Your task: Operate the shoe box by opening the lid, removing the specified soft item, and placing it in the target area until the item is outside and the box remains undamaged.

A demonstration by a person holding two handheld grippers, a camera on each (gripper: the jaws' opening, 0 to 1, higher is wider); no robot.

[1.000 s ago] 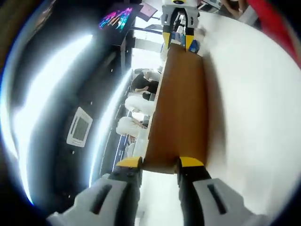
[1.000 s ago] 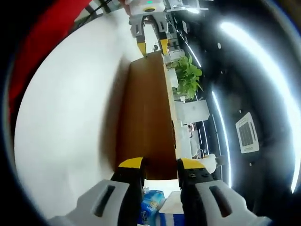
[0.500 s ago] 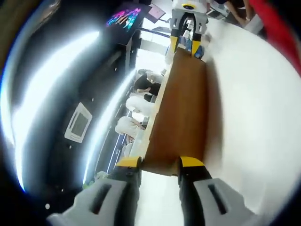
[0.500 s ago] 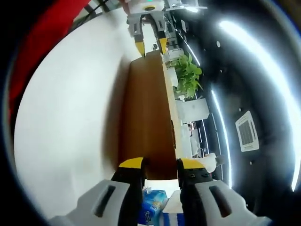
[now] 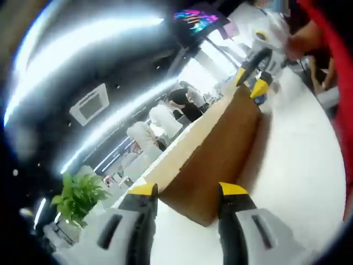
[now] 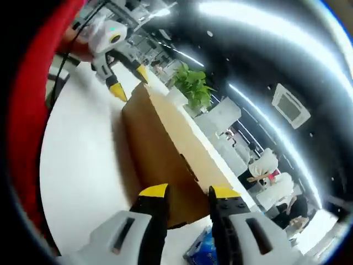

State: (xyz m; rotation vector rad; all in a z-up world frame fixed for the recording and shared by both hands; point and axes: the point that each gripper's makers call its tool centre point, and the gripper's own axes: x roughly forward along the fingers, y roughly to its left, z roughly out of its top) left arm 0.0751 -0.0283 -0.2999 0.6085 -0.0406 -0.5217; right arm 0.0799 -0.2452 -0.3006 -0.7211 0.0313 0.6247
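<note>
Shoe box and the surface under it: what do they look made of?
Shoe box: looks like plain brown cardboard, matte, with a flat unprinted side and a paler top edge.

Table: smooth white top with a soft sheen, probably laminate or painted board; the pictures leave it open.

Claw tips: yellow caps on grey bodies, seemingly plastic or rubber.

This looks like a big open office or work hall. Long bright light strips (image 5: 105,33) run across a dark ceiling, and a square air vent (image 5: 88,104) sits up there too. A green potted plant (image 5: 77,199) stands by low white desks or walls (image 6: 220,118). People in white tops (image 5: 160,118) are gathered farther back. A screen with bright colours (image 5: 197,15) glows up high. The near table (image 6: 83,165) is plain white.
</note>
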